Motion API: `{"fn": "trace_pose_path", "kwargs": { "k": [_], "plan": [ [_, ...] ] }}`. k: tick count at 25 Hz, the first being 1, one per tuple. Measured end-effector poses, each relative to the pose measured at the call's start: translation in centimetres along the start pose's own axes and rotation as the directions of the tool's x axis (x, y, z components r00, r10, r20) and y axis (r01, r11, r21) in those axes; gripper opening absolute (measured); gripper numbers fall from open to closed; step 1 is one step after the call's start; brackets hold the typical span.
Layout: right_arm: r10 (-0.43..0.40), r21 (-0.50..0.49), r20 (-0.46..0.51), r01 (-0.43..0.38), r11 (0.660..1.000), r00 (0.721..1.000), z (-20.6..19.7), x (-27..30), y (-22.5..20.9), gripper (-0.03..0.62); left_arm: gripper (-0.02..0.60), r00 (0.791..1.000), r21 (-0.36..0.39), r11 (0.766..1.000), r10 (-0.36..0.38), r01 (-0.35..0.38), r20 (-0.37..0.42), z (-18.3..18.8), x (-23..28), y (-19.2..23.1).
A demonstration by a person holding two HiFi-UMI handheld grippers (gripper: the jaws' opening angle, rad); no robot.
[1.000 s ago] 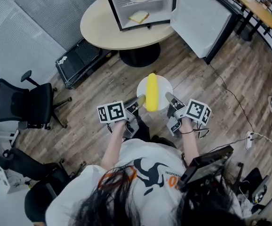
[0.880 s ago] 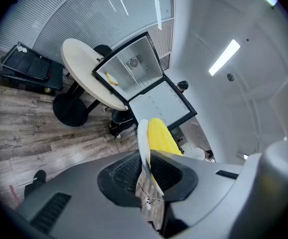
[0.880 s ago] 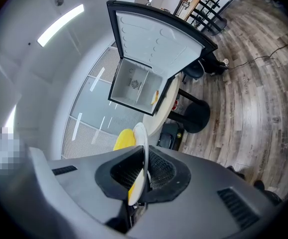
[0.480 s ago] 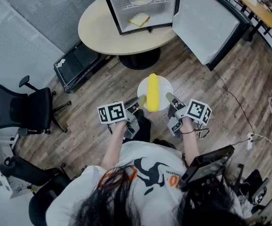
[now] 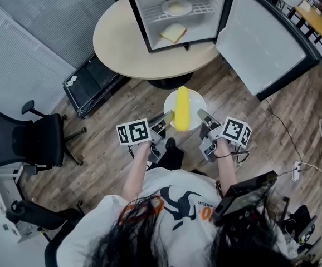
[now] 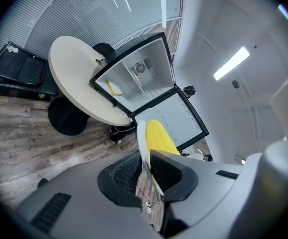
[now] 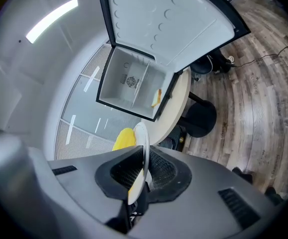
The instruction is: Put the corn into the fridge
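Observation:
A yellow corn cob (image 5: 181,109) lies on a white plate (image 5: 196,99) that I carry between both grippers above the wood floor. My left gripper (image 5: 167,117) is shut on the plate's left rim (image 6: 141,146), and the corn (image 6: 159,135) shows just behind the rim. My right gripper (image 5: 201,115) is shut on the right rim (image 7: 142,156), with the corn (image 7: 123,138) beyond it. Ahead, a small fridge (image 5: 177,10) stands on a round table (image 5: 122,43) with its door (image 5: 264,46) swung open to the right.
Inside the fridge a plate (image 5: 176,6) rests on the upper shelf and a slice of bread (image 5: 173,33) lies below. A black office chair (image 5: 24,138) and a black crate (image 5: 91,74) stand at the left. Cables (image 5: 286,132) run over the floor at the right.
Both grippers and the plate with the corn have moved forward together; the table and the open fridge now appear nearer and larger. The grip on the plate is unchanged.

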State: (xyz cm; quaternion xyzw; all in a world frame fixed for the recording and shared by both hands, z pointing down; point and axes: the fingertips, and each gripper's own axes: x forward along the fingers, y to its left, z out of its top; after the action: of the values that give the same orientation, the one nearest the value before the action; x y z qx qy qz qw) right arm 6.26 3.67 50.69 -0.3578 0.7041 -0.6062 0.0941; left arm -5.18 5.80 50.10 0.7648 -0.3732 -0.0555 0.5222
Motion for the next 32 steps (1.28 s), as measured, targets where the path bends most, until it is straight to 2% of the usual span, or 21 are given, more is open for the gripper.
{"fn": "trace_pose_path", "kwargs": {
  "k": [7, 15, 23, 32],
  "plan": [
    [-0.015, -0.005, 0.015, 0.015, 1.000, 1.000, 1.9, 6.3, 1.8, 0.025, 0.058, 1.000, -0.002, 1.000, -0.020, 0.020, -0.011, 6.5, 0.6, 3.1],
    [-0.026, 0.009, 0.052, 0.026, 1.000, 0.998, 3.4, 11.4, 2.9, 0.025, 0.058, 0.998, 0.014, 0.999, -0.044, 0.045, -0.040, 11.7, 1.3, 5.6],
    [-0.067, 0.012, 0.049, 0.066, 0.998, 0.997, 2.9, 13.4, 2.5, 0.025, 0.058, 0.997, -0.007, 0.999, -0.040, 0.039, -0.067, 12.7, 1.2, 7.7],
    [-0.093, 0.018, 0.067, 0.092, 0.996, 0.993, 4.4, 13.8, 2.0, 0.026, 0.060, 0.994, 0.002, 0.999, -0.051, 0.051, -0.101, 13.3, 2.8, 7.7]
  ]
}}
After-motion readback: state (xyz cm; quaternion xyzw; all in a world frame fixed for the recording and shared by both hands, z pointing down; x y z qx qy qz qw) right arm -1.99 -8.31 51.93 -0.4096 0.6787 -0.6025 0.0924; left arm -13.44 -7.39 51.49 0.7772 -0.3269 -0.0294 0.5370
